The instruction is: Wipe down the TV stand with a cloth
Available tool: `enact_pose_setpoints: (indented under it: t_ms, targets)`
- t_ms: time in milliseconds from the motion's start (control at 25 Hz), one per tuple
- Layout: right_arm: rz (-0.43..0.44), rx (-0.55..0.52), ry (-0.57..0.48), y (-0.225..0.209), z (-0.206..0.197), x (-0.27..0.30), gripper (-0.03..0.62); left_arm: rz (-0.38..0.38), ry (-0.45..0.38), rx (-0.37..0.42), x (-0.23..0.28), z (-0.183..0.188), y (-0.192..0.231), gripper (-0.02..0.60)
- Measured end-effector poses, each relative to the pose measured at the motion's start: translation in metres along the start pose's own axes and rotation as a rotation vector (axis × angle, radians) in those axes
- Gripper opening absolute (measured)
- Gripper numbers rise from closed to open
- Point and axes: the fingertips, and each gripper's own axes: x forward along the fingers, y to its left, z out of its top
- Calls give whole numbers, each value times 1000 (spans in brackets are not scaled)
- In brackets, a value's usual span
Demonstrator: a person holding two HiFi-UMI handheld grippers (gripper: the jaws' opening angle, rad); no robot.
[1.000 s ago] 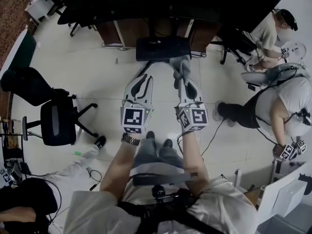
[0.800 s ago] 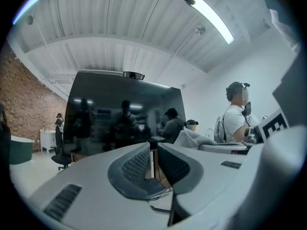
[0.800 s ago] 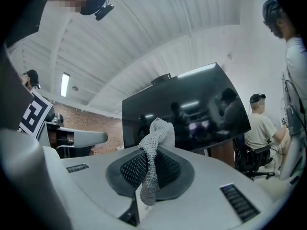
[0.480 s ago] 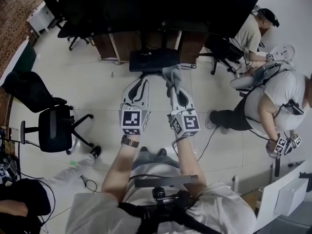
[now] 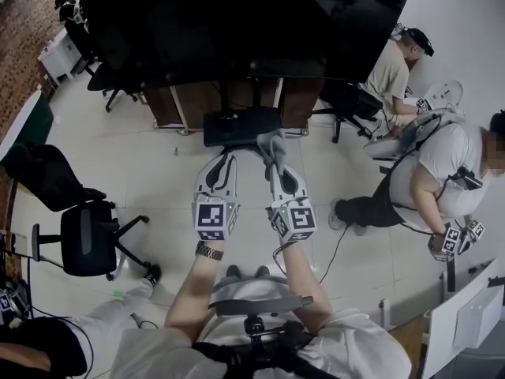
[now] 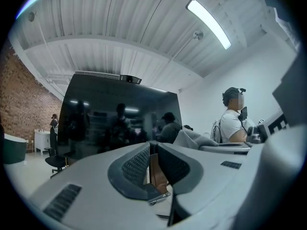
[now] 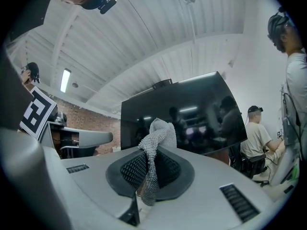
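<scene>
A big black TV point(image 5: 237, 22) stands on a TV stand with brown wooden legs point(image 5: 189, 101) and a black base shelf point(image 5: 237, 126). Both grippers are held side by side in front of it, above the floor. My right gripper point(image 5: 276, 158) is shut on a grey knitted cloth point(image 5: 273, 144), which bunches up over the jaws at the shelf's front edge. In the right gripper view the cloth point(image 7: 156, 143) hangs between the pads with the TV point(image 7: 192, 114) behind. My left gripper point(image 5: 223, 158) holds nothing; its jaws point(image 6: 152, 150) stand almost together, with the brown stand showing through the slit.
Two black office chairs point(image 5: 91, 227) point(image 5: 47, 172) stand on the pale floor at the left. At the right a person sits on a chair point(image 5: 398, 61) and another person point(image 5: 442, 172) bends over. A cable point(image 5: 339, 231) lies on the floor. A leg point(image 5: 102, 310) reaches in at lower left.
The view and both grippers have moved forward towards the TV stand. The cloth stays in the right gripper and now reaches the black shelf's edge.
</scene>
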Motion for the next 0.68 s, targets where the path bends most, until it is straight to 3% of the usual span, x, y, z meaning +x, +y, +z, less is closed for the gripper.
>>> enact_pose_setpoints:
  t_ms: [440, 680]
  targets:
    - [9, -40, 16, -1, 2, 14, 23, -21, 6, -28, 15, -10, -7, 80]
    - [10, -25, 70, 10, -19, -3, 23, -19, 69, -38, -1, -33, -11, 80]
